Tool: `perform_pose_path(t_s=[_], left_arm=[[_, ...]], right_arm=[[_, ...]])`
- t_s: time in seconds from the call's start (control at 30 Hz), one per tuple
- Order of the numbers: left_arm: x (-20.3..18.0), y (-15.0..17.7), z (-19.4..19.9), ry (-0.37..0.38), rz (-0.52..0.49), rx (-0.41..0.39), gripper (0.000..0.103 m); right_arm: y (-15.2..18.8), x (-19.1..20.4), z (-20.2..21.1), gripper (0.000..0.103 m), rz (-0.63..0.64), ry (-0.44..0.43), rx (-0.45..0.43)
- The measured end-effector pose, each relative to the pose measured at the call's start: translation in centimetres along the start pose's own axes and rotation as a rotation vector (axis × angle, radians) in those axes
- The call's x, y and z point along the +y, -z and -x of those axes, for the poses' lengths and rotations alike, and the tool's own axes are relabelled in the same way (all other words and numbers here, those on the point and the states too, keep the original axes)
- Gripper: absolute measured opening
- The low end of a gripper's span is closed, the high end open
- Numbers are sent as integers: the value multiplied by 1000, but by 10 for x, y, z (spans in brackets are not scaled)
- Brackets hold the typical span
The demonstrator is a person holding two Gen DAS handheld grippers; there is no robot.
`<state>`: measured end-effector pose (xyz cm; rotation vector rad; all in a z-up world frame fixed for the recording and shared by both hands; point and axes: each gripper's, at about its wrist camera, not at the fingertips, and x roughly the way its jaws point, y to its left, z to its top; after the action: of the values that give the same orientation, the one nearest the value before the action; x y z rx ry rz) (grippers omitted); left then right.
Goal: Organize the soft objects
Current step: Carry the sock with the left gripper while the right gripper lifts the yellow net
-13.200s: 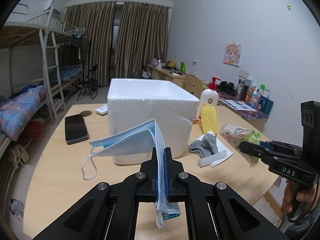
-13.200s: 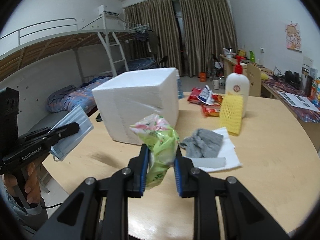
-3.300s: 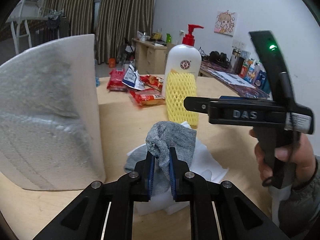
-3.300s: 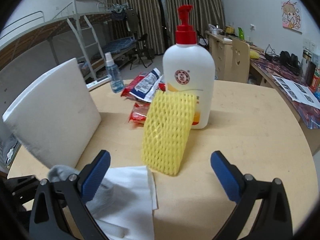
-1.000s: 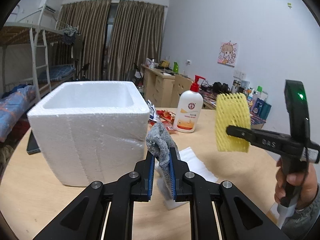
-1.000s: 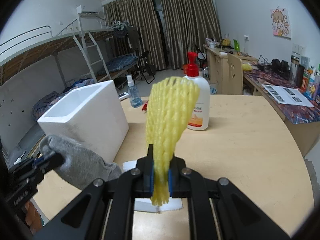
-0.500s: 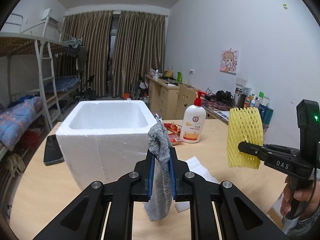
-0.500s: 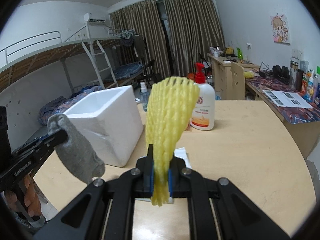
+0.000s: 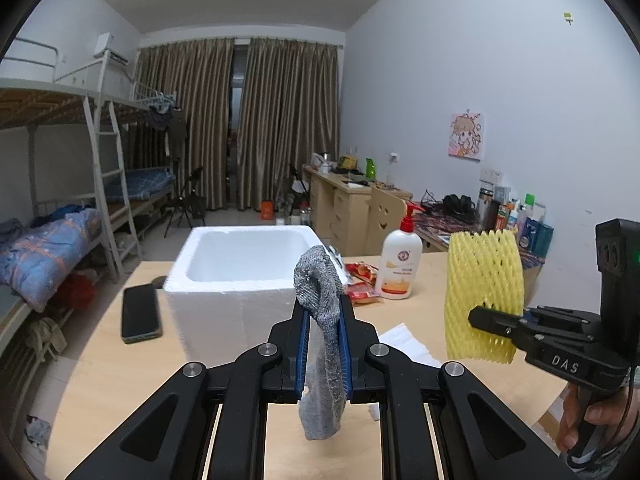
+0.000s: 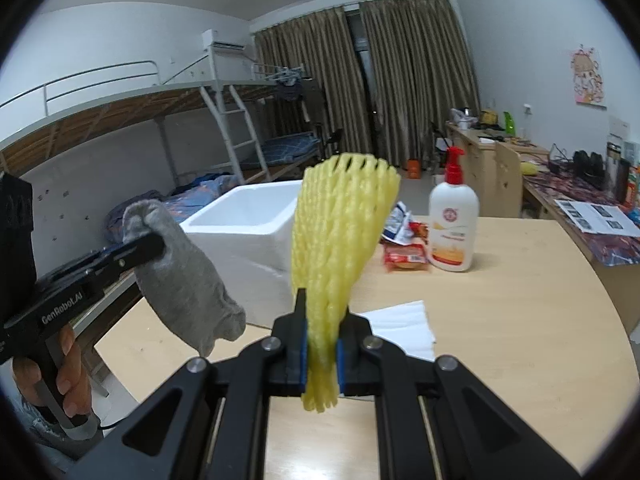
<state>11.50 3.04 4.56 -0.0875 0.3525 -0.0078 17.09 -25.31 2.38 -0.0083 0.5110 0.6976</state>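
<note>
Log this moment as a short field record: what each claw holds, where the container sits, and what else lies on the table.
left claw: shut on grey knitted sock, held in the air
right claw: shut on yellow foam mesh sleeve, held in the air
container: white open-topped foam box, on round wooden table
also on table: black phone, white pump bottle with red top, red snack packets, white foam sheet

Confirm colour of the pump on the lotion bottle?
Red pump, white lotion bottle; clearest in right wrist view.
</note>
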Motion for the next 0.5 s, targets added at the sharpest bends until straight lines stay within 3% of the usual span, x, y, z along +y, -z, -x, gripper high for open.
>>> perform_pose_path(t_s=[0.5], left_arm=[[21, -7, 37, -78, 11, -45, 14]], right_arm=[[-5, 44, -14, 13, 87, -114, 11]])
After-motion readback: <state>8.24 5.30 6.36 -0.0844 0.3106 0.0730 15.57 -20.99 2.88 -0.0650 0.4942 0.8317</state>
